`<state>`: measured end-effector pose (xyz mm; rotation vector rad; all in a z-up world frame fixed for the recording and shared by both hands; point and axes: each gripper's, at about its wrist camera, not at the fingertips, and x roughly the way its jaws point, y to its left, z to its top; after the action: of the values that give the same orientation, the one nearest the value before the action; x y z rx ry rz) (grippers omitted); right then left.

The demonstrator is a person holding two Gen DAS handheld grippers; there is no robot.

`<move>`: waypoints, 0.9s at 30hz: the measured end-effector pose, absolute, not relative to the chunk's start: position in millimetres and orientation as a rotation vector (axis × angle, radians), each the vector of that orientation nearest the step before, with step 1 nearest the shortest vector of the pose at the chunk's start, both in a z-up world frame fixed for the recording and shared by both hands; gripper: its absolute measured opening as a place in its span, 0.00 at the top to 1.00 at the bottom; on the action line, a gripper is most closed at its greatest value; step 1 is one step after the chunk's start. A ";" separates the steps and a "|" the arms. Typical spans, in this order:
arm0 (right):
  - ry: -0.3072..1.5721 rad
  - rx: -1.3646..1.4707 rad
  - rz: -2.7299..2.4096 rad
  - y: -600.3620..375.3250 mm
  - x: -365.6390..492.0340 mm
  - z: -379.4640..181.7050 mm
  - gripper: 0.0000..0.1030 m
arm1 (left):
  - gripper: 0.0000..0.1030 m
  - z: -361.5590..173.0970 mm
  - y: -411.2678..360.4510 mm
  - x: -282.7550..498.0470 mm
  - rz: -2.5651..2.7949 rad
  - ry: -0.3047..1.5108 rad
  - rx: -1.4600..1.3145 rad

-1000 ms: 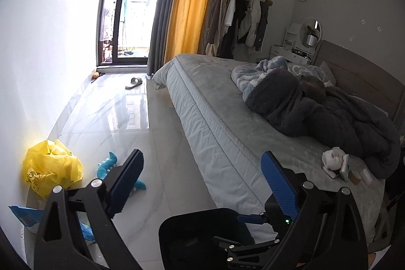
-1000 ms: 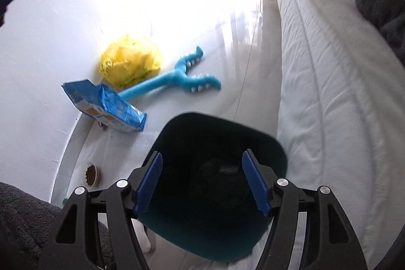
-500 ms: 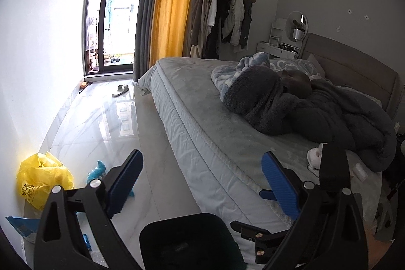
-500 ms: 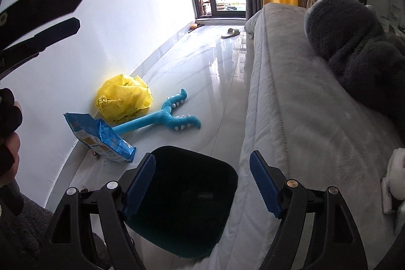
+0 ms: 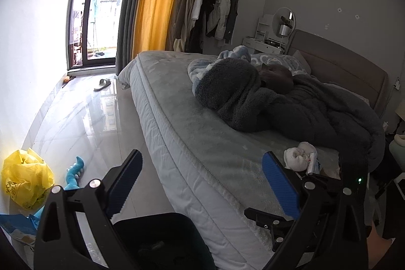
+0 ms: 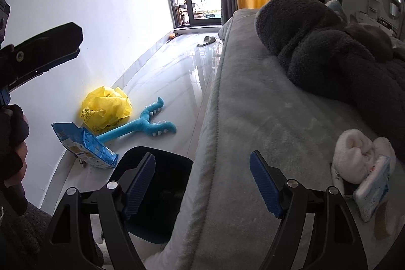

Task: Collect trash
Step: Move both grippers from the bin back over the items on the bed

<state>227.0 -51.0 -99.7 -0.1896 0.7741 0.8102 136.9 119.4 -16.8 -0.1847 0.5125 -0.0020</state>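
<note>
Both claws, left claw [image 5: 202,184] and right claw [image 6: 202,184], gape wide, empty

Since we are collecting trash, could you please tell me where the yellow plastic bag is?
The yellow plastic bag lies on the floor against the white wall, left in both views, touching the blue toy and just beyond the blue snack bag.

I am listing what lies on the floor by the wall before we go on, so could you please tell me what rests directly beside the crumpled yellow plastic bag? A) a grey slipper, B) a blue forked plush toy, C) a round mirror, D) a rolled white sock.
B: in the right wrist view the blue forked plush toy lies on the floor right against the yellow bag, while the slipper sits far off near the glass door.
</note>
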 end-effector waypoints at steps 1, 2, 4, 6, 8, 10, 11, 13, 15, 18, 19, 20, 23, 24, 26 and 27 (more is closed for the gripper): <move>0.773 -0.186 0.801 -58.2 228.4 -99.0 0.24 | 0.06 -17.5 118.1 138.0 -0.005 0.514 -0.186; 0.772 -0.184 0.793 -62.5 229.2 -98.0 0.24 | 0.06 -17.5 115.7 139.7 -0.008 0.515 -0.187; 0.770 -0.179 0.777 -75.2 231.7 -96.7 0.24 | 0.06 -17.7 109.3 143.9 -0.019 0.520 -0.194; 0.767 -0.171 0.762 -85.3 233.2 -95.2 0.24 | 0.06 -17.4 101.7 147.2 -0.034 0.521 -0.199; 0.765 -0.163 0.745 -99.3 235.8 -93.4 0.24 | 0.06 -17.1 92.4 149.7 -0.048 0.522 -0.195; 0.763 -0.154 0.729 -111.5 237.8 -92.2 0.24 | 0.06 -18.3 81.0 153.3 -0.060 0.525 -0.180; 0.762 -0.149 0.720 -118.5 238.9 -91.4 0.24 | 0.06 -19.0 76.2 154.8 -0.063 0.528 -0.173; 0.756 -0.141 0.703 -129.6 240.1 -89.8 0.24 | 0.06 -22.1 64.9 159.0 -0.072 0.537 -0.161; 0.752 -0.132 0.687 -141.8 242.1 -88.0 0.24 | 0.06 -25.5 55.0 163.2 -0.083 0.550 -0.154; 0.748 -0.124 0.662 -160.0 244.8 -87.4 0.24 | 0.06 -29.5 42.0 170.1 -0.100 0.565 -0.149; 0.748 -0.124 0.653 -165.8 246.0 -87.6 0.24 | 0.06 -30.6 38.0 172.5 -0.107 0.570 -0.150; 0.748 -0.124 0.644 -171.5 247.8 -88.2 0.24 | 0.06 -30.9 35.8 174.4 -0.112 0.572 -0.151; 0.751 -0.126 0.619 -186.4 251.2 -91.2 0.24 | 0.06 -31.9 25.9 181.7 -0.133 0.580 -0.160; 0.750 -0.129 0.612 -190.3 252.8 -91.4 0.24 | 0.06 -32.6 22.7 184.9 -0.143 0.583 -0.168; 0.746 -0.137 0.593 -199.0 255.6 -92.3 0.24 | 0.06 -33.9 16.9 188.7 -0.154 0.587 -0.174; 0.745 -0.138 0.586 -202.7 256.8 -92.9 0.24 | 0.06 -35.1 13.5 191.7 -0.159 0.592 -0.173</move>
<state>256.8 -202.7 -92.9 -0.1378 0.7452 0.5861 191.7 13.5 -35.1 -0.1726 0.5919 -0.1588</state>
